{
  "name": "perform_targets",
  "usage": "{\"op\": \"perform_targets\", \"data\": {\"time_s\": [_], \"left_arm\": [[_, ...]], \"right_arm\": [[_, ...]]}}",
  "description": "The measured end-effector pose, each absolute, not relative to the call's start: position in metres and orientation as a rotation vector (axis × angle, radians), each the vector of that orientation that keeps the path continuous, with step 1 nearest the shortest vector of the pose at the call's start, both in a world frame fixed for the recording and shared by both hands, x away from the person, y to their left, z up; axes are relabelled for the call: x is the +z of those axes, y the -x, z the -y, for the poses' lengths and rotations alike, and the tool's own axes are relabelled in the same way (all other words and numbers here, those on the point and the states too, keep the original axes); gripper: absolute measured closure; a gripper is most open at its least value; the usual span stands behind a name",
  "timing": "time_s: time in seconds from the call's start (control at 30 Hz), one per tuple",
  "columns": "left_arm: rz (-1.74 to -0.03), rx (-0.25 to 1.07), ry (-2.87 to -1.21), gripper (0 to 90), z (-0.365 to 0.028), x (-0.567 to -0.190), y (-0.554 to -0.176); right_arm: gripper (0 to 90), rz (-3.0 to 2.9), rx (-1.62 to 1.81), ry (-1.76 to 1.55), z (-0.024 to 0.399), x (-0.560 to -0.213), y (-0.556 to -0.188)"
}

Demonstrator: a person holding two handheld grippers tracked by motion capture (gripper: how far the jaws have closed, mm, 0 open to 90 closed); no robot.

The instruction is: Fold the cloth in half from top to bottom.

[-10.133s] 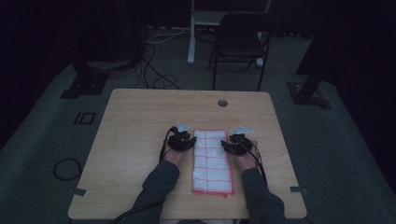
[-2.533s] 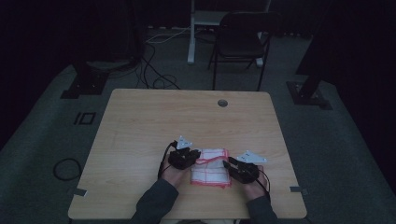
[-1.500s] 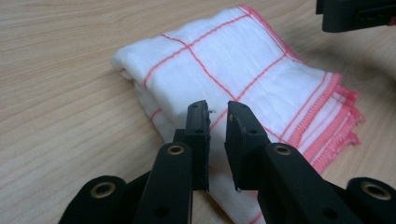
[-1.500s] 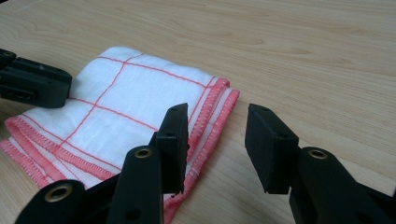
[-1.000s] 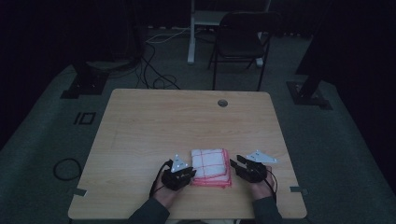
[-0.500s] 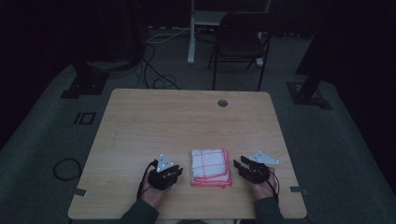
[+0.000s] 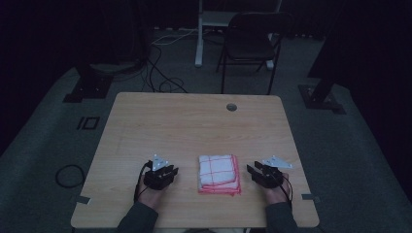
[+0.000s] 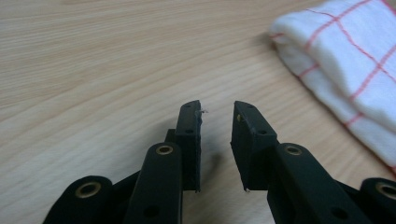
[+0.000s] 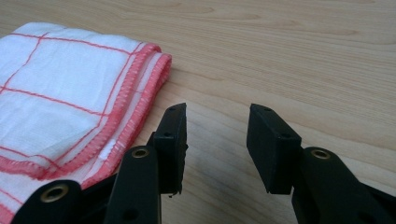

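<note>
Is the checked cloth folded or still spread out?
Folded. The cloth lies as a compact square, with stacked red-hemmed layers along its edge in the right gripper view.

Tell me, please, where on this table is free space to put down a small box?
The far half of the table, between the folded towel and the round hole, is bare. Crowded only near the front edge: left gripper, towel, right gripper.

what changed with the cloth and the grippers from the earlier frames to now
The red-checked cloth, earlier spread long toward the table's middle, is now folded into a compact stack near the front edge. Both grippers have let it go and drawn apart: the left gripper to its left, the right gripper to its right, jaws open. The table is unchanged.
</note>
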State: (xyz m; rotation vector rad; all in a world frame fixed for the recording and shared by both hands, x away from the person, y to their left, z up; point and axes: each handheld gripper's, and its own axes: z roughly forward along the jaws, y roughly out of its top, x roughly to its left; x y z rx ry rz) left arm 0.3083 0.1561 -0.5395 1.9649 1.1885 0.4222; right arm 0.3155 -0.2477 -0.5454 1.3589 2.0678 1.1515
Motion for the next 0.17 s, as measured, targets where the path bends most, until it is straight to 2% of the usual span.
{"op": "perform_targets", "data": {"time_s": [0.17], "left_arm": [[-1.204, 0.439, -1.952, 72.7, -0.1623, -0.5390, -0.3117]], "right_arm": [[58.1, -2.055, 1.151, -1.371, 0.2499, -0.5459, -0.3179]]}}
